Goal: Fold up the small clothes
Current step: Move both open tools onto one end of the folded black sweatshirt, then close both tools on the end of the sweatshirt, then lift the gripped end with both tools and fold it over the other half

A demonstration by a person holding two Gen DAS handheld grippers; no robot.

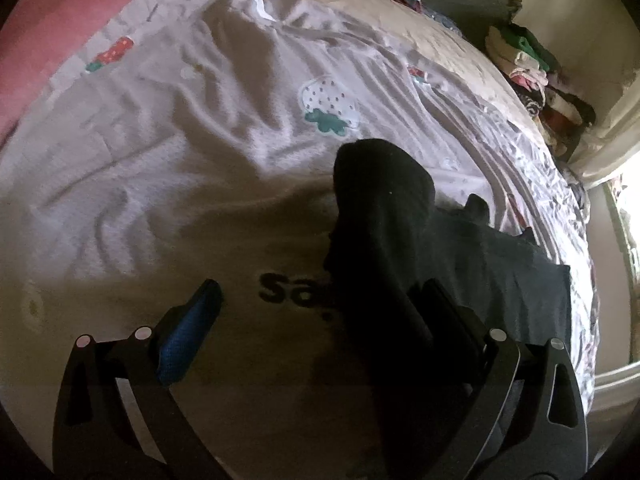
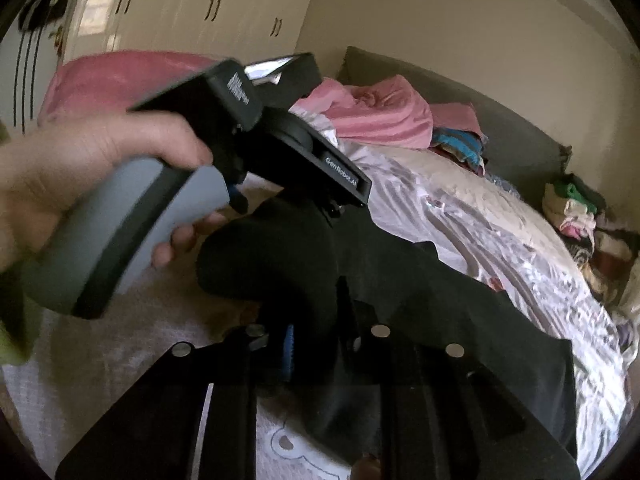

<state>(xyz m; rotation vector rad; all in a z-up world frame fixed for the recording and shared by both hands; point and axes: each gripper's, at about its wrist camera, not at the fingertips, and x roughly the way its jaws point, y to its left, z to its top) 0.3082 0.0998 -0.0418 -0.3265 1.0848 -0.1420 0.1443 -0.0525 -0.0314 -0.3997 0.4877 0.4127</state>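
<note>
A bed under a wrinkled white strawberry-print sheet carries a black fabric garment near its right edge. The left hand-held gripper, labelled "GenRobot.AI", stands apart. The right hand-held gripper is clamped on the garment.
</note>
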